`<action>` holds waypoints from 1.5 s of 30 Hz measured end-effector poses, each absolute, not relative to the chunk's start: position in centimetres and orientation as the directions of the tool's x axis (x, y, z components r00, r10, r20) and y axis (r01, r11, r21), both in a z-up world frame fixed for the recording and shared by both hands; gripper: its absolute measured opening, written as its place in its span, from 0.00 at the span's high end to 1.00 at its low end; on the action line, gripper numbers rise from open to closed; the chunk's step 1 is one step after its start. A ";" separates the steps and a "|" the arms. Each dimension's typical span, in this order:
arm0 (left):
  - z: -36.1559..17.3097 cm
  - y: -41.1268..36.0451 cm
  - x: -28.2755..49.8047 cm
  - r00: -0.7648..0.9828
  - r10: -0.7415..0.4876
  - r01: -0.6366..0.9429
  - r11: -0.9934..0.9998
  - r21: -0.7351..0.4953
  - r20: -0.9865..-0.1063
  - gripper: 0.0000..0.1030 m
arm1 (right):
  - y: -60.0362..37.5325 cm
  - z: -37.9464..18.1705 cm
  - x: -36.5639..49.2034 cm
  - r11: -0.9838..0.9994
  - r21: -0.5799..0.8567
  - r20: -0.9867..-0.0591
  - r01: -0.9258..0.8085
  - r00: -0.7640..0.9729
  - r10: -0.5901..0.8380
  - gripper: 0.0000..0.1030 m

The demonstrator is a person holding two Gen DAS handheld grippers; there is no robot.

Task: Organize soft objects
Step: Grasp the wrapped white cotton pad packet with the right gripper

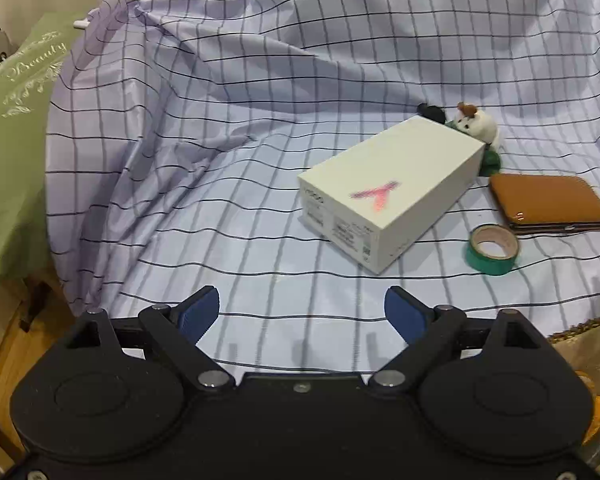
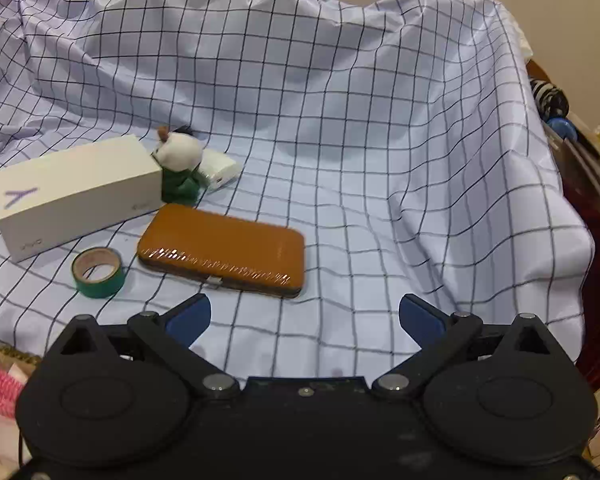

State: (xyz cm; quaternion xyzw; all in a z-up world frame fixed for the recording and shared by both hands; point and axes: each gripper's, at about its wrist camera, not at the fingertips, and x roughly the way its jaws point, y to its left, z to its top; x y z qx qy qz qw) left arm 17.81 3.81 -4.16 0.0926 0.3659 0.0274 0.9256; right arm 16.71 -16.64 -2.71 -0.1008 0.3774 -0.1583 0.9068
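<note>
Centrally, a small white plush toy (image 2: pixel 179 152) with green clothing lay on the checked cloth (image 2: pixel 340 120), touching the far end of a white box (image 2: pixel 80 188), well beyond both grippers. Nearer sat a tan wallet (image 2: pixel 224 246) and green tape roll (image 2: pixel 99 272). Left gripper (image 1: pixel 302 314) and right gripper (image 2: pixel 305 318) were spread wide, holding nothing.
</note>
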 end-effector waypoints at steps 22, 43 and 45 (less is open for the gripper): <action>-0.4 2.7 23.4 0.769 -0.009 0.111 0.986 0.121 -0.639 0.03 | -17.3 0.7 33.6 0.972 -0.017 -0.685 0.235 0.705 -0.182 0.01; -0.8 3.5 26.5 0.720 -0.027 0.135 0.986 0.101 -0.693 0.03 | -17.0 -8.1 49.0 0.936 0.042 -0.932 0.350 0.351 -0.089 0.17; -0.8 3.6 26.4 0.720 -0.028 0.133 0.986 0.098 -0.693 0.03 | -16.7 -9.0 49.5 0.939 0.019 -0.944 0.344 0.314 -0.096 0.23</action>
